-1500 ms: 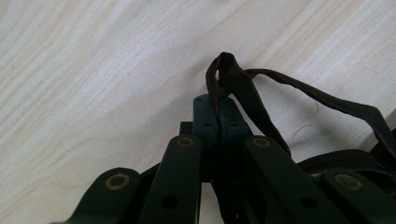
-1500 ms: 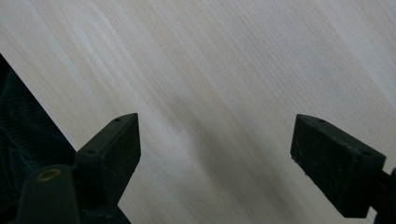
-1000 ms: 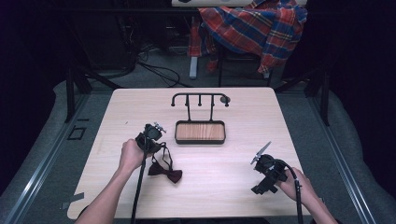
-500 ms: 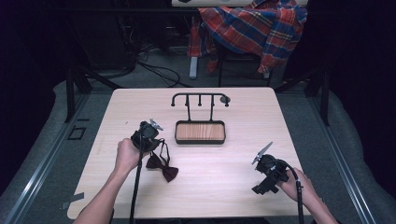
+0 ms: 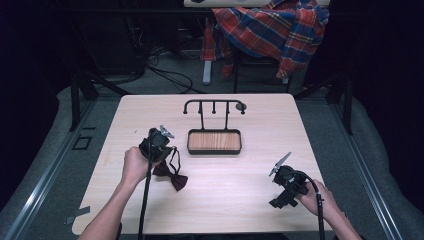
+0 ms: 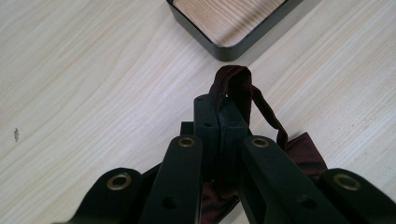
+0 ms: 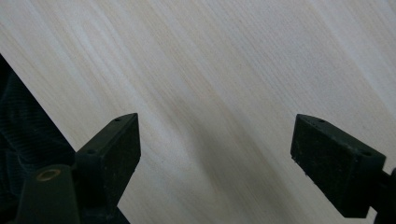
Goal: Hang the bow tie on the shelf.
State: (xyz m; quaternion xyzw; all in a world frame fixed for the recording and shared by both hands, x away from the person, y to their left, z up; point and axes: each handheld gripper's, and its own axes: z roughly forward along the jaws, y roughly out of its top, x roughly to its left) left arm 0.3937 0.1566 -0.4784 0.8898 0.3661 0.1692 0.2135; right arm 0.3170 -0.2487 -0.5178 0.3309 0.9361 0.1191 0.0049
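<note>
Since a second ago our left gripper [image 5: 159, 142] has lifted a little and drawn toward nine o'clock, jaws clamped on the neck strap [image 6: 238, 86] of the bow tie [image 5: 171, 176]; we judge the pickup secured, with the hanging stand [image 5: 214, 106] at one o'clock the likely goal (its wooden tray [image 5: 214, 141] sits beside us). The bow trails low over the table [image 5: 250, 200], its long axis running from ten to four o'clock. Our right gripper [image 7: 215, 154] waits at the table's five o'clock, jaws wide apart, holding nothing.

Left tongs [image 6: 218, 116] clamped, right tongs [image 7: 215, 154] agape
</note>
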